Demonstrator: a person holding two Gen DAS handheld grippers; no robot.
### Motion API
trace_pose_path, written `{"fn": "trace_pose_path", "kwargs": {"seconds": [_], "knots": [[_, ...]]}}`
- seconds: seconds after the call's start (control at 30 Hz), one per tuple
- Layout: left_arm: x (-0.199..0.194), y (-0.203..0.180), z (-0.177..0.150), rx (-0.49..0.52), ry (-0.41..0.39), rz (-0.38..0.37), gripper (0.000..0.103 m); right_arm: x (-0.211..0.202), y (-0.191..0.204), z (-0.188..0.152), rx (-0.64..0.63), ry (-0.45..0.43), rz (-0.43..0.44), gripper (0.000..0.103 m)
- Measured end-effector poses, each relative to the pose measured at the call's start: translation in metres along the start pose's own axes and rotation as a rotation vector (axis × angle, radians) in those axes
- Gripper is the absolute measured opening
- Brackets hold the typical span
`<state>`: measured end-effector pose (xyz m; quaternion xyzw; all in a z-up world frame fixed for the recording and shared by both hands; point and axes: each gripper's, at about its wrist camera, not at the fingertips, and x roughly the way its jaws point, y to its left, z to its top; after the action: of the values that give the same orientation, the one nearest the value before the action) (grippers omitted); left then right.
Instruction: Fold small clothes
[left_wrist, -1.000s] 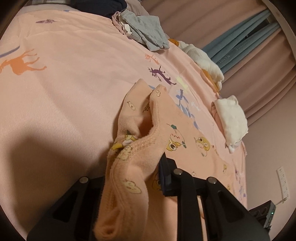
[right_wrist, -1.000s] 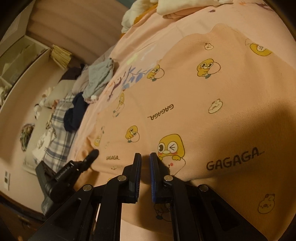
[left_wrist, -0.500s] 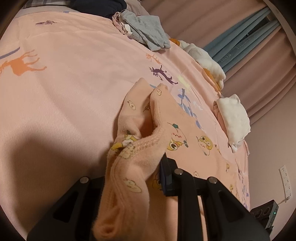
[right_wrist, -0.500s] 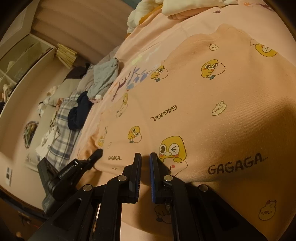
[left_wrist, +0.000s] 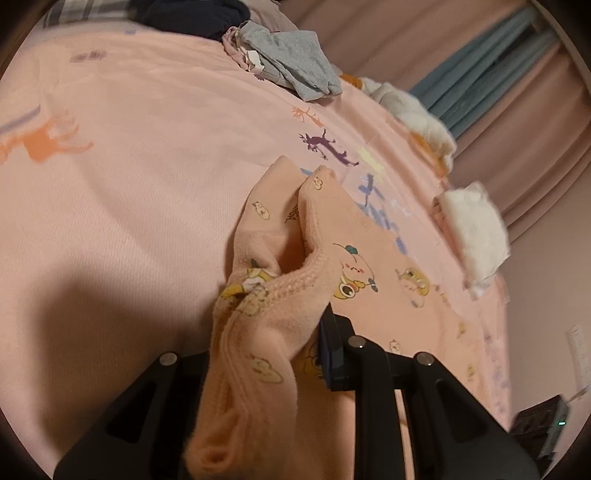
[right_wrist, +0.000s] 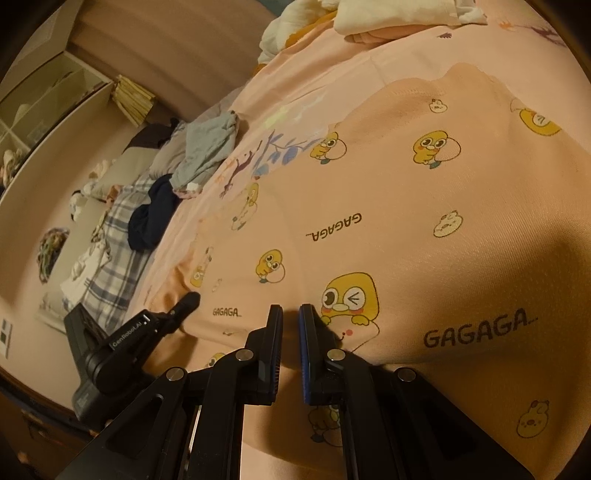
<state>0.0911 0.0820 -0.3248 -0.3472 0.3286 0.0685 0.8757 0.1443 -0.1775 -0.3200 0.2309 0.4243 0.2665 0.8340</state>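
A peach garment (right_wrist: 424, 206) with yellow chick prints and "GAGAGA" lettering lies spread on the pink bed sheet (left_wrist: 140, 155). My left gripper (left_wrist: 295, 343) is shut on the garment's (left_wrist: 280, 295) bunched hem edge, lifted and draped over the fingers. My right gripper (right_wrist: 291, 332) sits at the garment's near edge with its jaws almost together and a narrow gap between the pads; I cannot tell whether cloth is between them. The left gripper (right_wrist: 181, 306) also shows in the right wrist view, at the garment's left corner.
A grey garment (left_wrist: 295, 70) and dark clothes (left_wrist: 195, 14) lie at the bed's far end. White folded cloths (left_wrist: 472, 232) sit at the right side near the curtains (left_wrist: 480, 81). A plaid pillow (right_wrist: 110, 236) and shelves (right_wrist: 48, 96) are to the left.
The left gripper still holds the hem and has shifted slightly. The right view has shifted a little with the garment under it; the jaws stay as they were.
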Motion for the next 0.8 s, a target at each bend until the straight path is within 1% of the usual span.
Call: {"fn": "trace_pose_path", "kwargs": {"seconds": [0.07,0.13,0.2,0.23,0.3,0.33,0.37,0.4,0.43,0.47,0.5,0.53,0.57,0.6,0.63,0.67,0.7,0.73,0.77,0.8], "knots": [[-0.004,-0.020,-0.002,0.080,-0.016,0.093,0.016,0.000,0.002,0.000,-0.005,0.003,-0.002,0.005],[-0.009,-0.037,-0.005,0.123,-0.032,0.143,0.012,-0.002,0.000,0.001,0.001,0.004,0.018,0.005],[-0.014,-0.050,-0.008,0.142,-0.033,0.141,0.011,-0.005,-0.004,0.002,0.031,0.010,0.040,0.005],[-0.016,-0.056,-0.008,0.154,-0.031,0.122,0.011,-0.010,-0.009,0.003,0.067,0.013,0.055,0.005],[-0.023,-0.069,-0.010,0.184,-0.032,0.076,0.012,-0.031,-0.020,0.007,0.124,-0.020,0.078,0.005],[-0.026,-0.077,-0.012,0.211,-0.041,0.062,0.012,-0.051,-0.029,0.009,0.156,-0.076,0.104,0.005],[-0.030,-0.087,-0.016,0.260,-0.048,0.059,0.012,-0.074,-0.040,0.009,0.181,-0.150,0.131,0.007],[-0.032,-0.097,-0.020,0.310,-0.045,0.060,0.012,-0.088,-0.046,0.007,0.195,-0.197,0.142,0.008],[-0.032,-0.108,-0.027,0.367,-0.034,0.051,0.012,-0.109,-0.057,0.004,0.220,-0.270,0.150,0.014],[-0.032,-0.120,-0.037,0.424,-0.015,0.025,0.012,-0.123,-0.064,0.001,0.237,-0.314,0.144,0.019],[-0.031,-0.129,-0.046,0.463,0.012,-0.002,0.013,-0.134,-0.071,-0.001,0.254,-0.348,0.121,0.021],[-0.028,-0.138,-0.057,0.501,0.048,-0.034,0.013,-0.143,-0.078,-0.004,0.270,-0.371,0.072,0.022],[-0.026,-0.147,-0.070,0.545,0.091,-0.066,0.014,-0.145,-0.080,-0.005,0.277,-0.373,0.049,0.022],[-0.025,-0.153,-0.081,0.580,0.120,-0.088,0.014,-0.146,-0.083,-0.007,0.284,-0.372,0.042,0.023],[-0.023,-0.157,-0.091,0.614,0.144,-0.108,0.014,-0.144,-0.085,-0.008,0.289,-0.364,0.065,0.024],[-0.022,-0.161,-0.098,0.639,0.172,-0.124,0.018,-0.141,-0.085,-0.008,0.288,-0.350,0.096,0.024],[-0.020,-0.161,-0.102,0.643,0.208,-0.137,0.023,-0.137,-0.084,-0.007,0.282,-0.327,0.128,0.024],[-0.019,-0.158,-0.101,0.624,0.252,-0.153,0.025,-0.132,-0.081,-0.006,0.272,-0.297,0.142,0.026],[-0.019,-0.152,-0.096,0.582,0.285,-0.168,0.028,-0.127,-0.077,-0.004,0.261,-0.275,0.131,0.034],[-0.021,-0.144,-0.087,0.527,0.305,-0.191,0.033,-0.127,-0.075,-0.004,0.256,-0.270,0.121,0.038]]}}
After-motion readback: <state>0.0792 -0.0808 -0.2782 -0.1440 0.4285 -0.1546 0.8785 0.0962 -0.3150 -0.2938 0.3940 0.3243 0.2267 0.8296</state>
